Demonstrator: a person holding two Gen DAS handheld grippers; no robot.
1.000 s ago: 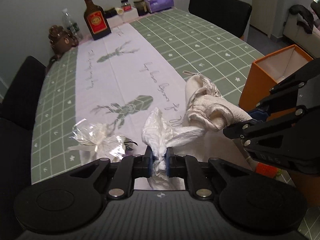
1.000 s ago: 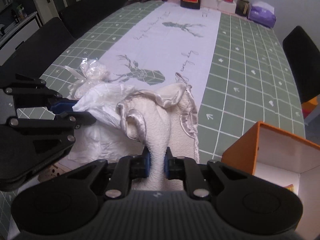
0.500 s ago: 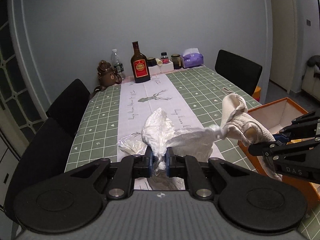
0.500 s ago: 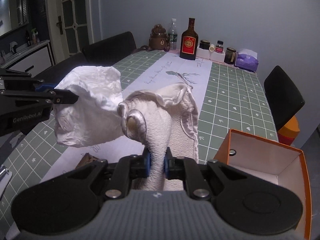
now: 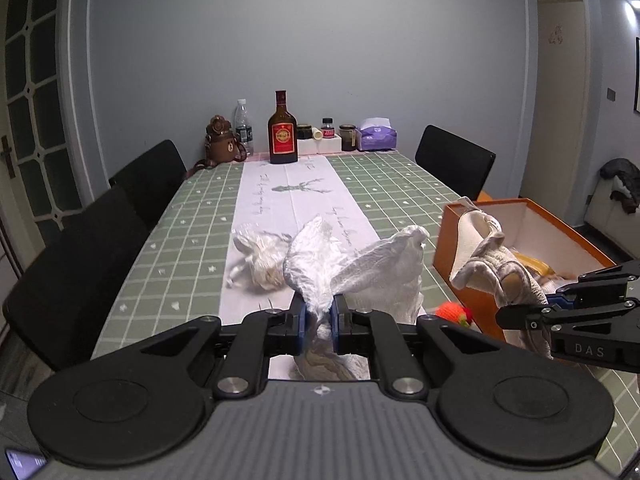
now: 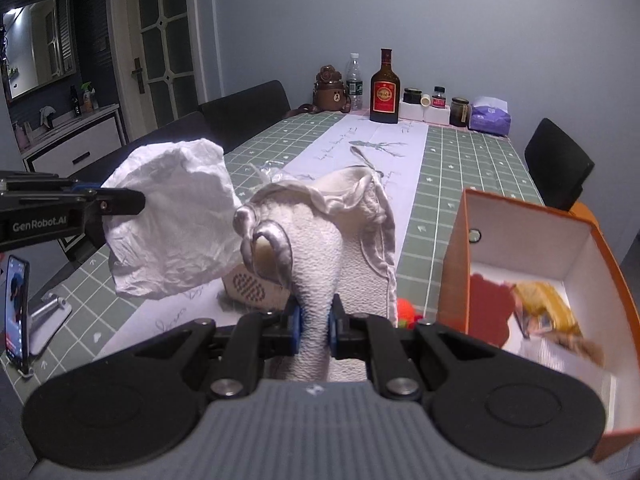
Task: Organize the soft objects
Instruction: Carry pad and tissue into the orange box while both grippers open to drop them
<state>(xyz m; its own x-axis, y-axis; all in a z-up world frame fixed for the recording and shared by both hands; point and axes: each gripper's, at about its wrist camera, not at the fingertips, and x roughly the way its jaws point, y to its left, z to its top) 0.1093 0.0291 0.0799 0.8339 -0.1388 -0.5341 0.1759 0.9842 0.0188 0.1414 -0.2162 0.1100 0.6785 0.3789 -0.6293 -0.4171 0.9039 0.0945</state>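
both bundles lifted off table, left jaws pinching crinkly white plastic bag, right jaws clamping cream towel (satin-edged)

Our left gripper and right gripper are black, with blue pads, silver screws, and ribbed grey housings.

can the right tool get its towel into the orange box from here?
Probably yes. The right tool is shut on the cream towel, and the orange box sits open-topped just beside it. Nothing stands between them; the left tool with its white bag is on the far side.
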